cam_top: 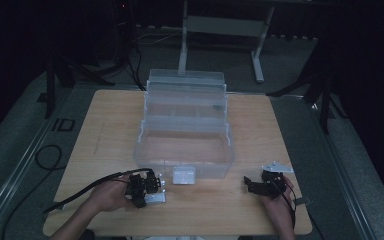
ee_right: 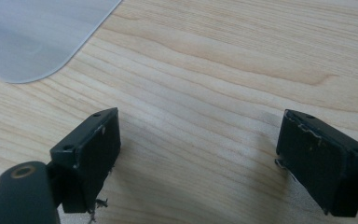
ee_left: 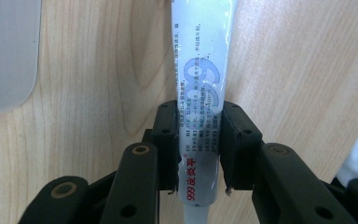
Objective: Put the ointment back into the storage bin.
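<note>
A white ointment tube (ee_left: 200, 93) with blue and red print lies lengthwise on the wooden table, and my left gripper (ee_left: 198, 144) is shut on its lower part. From above, that left gripper (cam_top: 147, 187) sits near the front left of a clear plastic organiser box (cam_top: 185, 125), with the pale tube (cam_top: 156, 198) under it. My right gripper (cam_top: 254, 184) rests at the front right of the table. Its jaws stand wide apart in the right gripper view (ee_right: 196, 154), with bare wood between them.
The clear box has stepped tiers folded open toward the back and a pale latch (cam_top: 184, 175) at its front. A rounded frosted corner (ee_right: 32, 37) of it lies ahead of the right gripper. Black cables (cam_top: 47, 157) trail off the left edge. A table frame (cam_top: 220, 30) stands beyond.
</note>
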`<state>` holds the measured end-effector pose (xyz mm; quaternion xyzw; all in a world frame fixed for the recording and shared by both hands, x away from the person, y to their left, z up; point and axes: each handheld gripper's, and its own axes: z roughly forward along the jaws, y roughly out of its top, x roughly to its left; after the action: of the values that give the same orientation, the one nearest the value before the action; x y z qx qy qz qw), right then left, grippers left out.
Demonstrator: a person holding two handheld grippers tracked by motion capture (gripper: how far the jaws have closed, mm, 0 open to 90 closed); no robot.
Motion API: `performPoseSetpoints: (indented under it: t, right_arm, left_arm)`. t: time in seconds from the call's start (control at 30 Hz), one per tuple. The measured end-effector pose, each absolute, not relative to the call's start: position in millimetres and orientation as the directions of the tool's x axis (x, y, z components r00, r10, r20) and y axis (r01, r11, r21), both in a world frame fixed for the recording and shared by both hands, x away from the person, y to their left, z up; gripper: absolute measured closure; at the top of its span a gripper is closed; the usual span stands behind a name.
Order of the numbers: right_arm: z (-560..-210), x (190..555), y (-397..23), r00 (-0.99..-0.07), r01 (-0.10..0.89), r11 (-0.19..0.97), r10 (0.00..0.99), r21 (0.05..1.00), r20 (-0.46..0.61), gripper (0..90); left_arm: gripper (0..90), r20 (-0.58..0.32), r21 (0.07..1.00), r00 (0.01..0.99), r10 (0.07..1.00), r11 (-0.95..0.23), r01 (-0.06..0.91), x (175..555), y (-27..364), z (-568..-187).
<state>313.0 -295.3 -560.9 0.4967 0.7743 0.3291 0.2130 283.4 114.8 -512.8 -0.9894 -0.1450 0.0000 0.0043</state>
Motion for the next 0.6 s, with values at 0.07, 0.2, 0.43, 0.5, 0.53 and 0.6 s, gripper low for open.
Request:
performPoseSetpoints:
  t: [0.07,0.2,0.43,0.5,0.53,0.6]
  right_arm:
    - [-561,313,-295,-0.416,0.629,0.291,0.909,0.721,-0.004,13.3]
    - [-561,313,-295,-0.416,0.629,0.29,0.909,0.721,-0.003,13.3]
    - [-561,313,-295,-0.416,0.629,0.291,0.909,0.721,-0.003,13.3]
    - [-561,313,-295,-0.416,0.629,0.29,0.909,0.721,-0.003,13.3]
    - [-561,313,-295,-0.416,0.629,0.291,0.909,0.721,-0.003,13.3]
    - [-561,313,-295,-0.416,0.629,0.29,0.909,0.721,-0.003,13.3]
  left_arm:
    - [70.5,0.007,0.001,0.96,0.281,-0.96,0.281,283,116,-510]
    - [70.6,0.011,0.035,0.959,0.283,-0.959,0.283,284,121,-500]
    - [70.6,0.031,0.057,0.956,0.293,-0.955,0.291,286,134,-484]
    - [70.5,0.039,0.058,0.956,0.291,-0.956,0.289,286,137,-481]
    - [70.5,0.043,0.06,0.956,0.291,-0.956,0.289,286,138,-479]
    - [70.5,0.046,0.064,0.956,0.289,-0.956,0.286,287,141,-475]
